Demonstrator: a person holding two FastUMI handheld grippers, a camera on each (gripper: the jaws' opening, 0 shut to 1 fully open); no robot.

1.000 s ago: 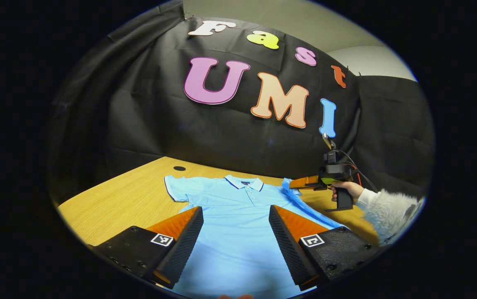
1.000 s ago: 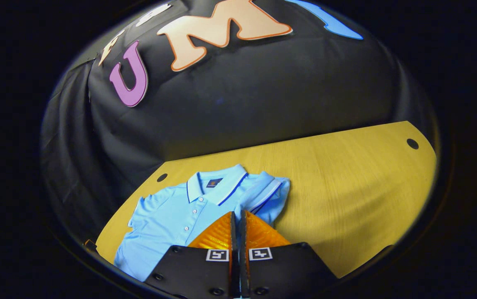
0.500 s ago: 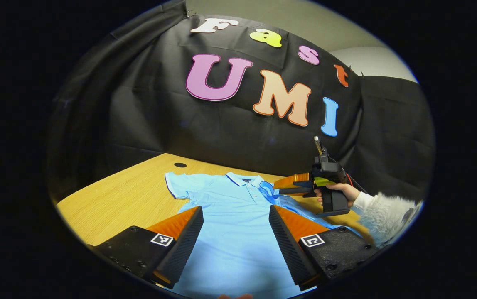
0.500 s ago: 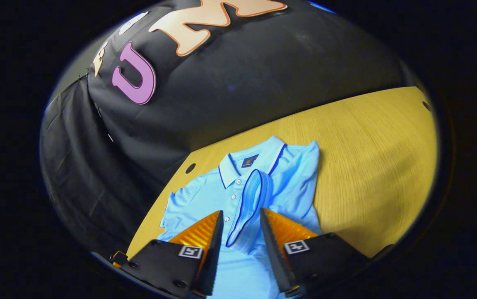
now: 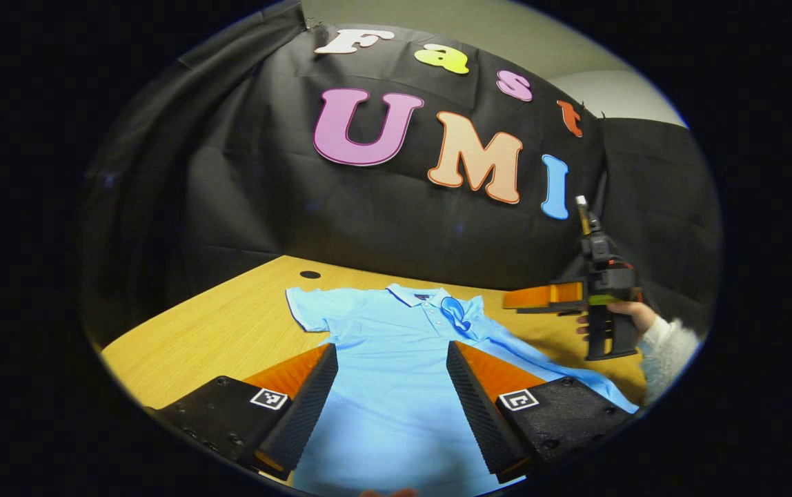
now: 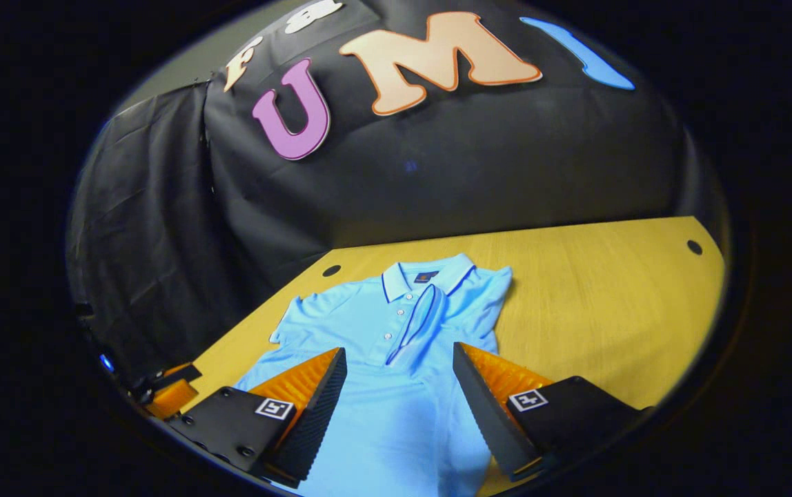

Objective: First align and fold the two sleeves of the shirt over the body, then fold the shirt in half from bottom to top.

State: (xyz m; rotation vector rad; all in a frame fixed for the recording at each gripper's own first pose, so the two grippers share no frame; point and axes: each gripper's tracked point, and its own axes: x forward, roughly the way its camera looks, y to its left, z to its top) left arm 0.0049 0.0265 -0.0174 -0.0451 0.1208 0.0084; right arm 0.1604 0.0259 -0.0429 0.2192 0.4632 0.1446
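**One sleeve over, one to go**

We have the shirt (image 6: 375,345) flat on the table (image 6: 596,297), its right sleeve (image 6: 420,321) folded beside the collar (image 6: 427,273); the left sleeve (image 5: 306,307) still lies out, the bottom fold undone. A second ago our right gripper (image 6: 399,397) pinched that sleeve; now released, it has backed off. Our left gripper (image 5: 391,397) hangs agape.

The left tongs (image 5: 390,386) are spread wide, the two fingers well apart with nothing between them. The right tongs (image 6: 399,397) stand open too, gripping nothing. In the left gripper view the right tongs (image 5: 517,302) are held level, off to the side, by a hand (image 5: 627,319) in a fluffy white sleeve (image 5: 665,348).
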